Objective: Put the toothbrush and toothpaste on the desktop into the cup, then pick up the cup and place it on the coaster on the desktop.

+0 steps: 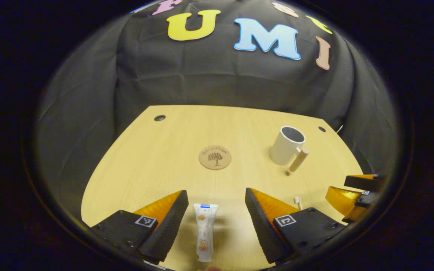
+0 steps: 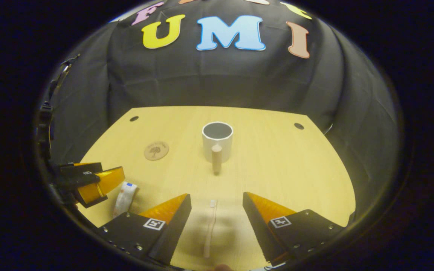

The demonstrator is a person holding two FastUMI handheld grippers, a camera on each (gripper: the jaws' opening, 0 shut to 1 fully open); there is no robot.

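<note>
Now my left tool (image 1: 215,214) spread wide, toothpaste (image 1: 205,231) lying flat on desk (image 1: 156,165) between fingers, untouched. My right tool (image 2: 216,214) also wide apart, toothbrush (image 2: 210,227) on desk between its fingers, head pointing at cup (image 2: 217,141). Cup upright, empty, handle toward right tool. Coaster (image 1: 215,157) bare, left of cup, well apart.

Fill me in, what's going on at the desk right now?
Nothing is grasped yet. The left hand-held gripper is open with the toothpaste lying between its fingers, and the right hand-held gripper is open over the toothbrush. Both items lie flat on the desk. The cup stands upright, apparently empty, apart from the bare coaster.
</note>
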